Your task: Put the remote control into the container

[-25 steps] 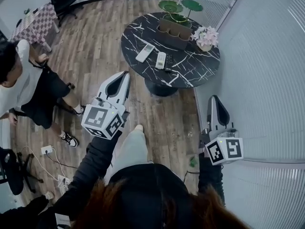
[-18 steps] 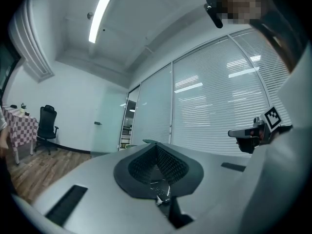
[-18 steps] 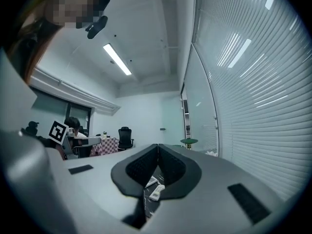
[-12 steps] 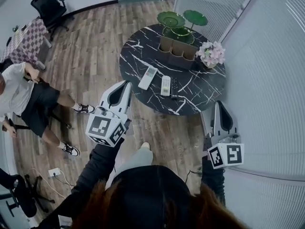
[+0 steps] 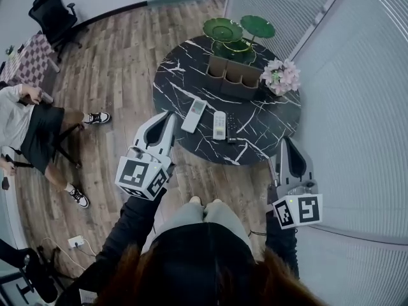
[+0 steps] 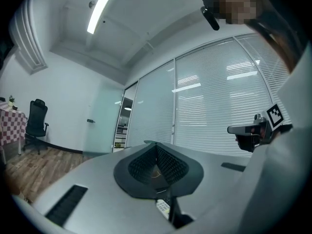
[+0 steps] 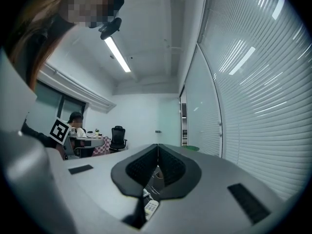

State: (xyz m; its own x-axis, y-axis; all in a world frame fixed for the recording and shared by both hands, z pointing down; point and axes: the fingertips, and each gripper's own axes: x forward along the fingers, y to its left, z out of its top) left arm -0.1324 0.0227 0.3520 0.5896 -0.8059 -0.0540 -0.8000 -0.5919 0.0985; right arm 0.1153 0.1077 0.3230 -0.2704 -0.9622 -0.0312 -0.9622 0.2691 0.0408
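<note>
Marble table point(image 5: 175, 75): one, black, round.
Container point(image 5: 233, 80): one, no remote showing in it.
Remotes: three, lying just before the container: long white remote point(image 5: 194, 115), short white remote point(image 5: 219, 125), black remote point(image 5: 232, 127).
Left gripper point(image 5: 168, 116): jaws closed, empty, short of the container.
Right gripper point(image 5: 287, 143): likewise closed, empty.
Left to do: everything, from reach to grasp to drop.

Three remotes lay flat on my dark marbled table point(image 5: 268, 123), mid-frame in the head view. A long white remote point(image 5: 194, 115) sat leftmost, slightly tilted. To its right a shorter white remote point(image 5: 219, 125) and a slim black remote point(image 5: 232, 127) lay side by side. The brown container point(image 5: 233, 80) stood upright above them, compartments open upward, touching none.
</note>
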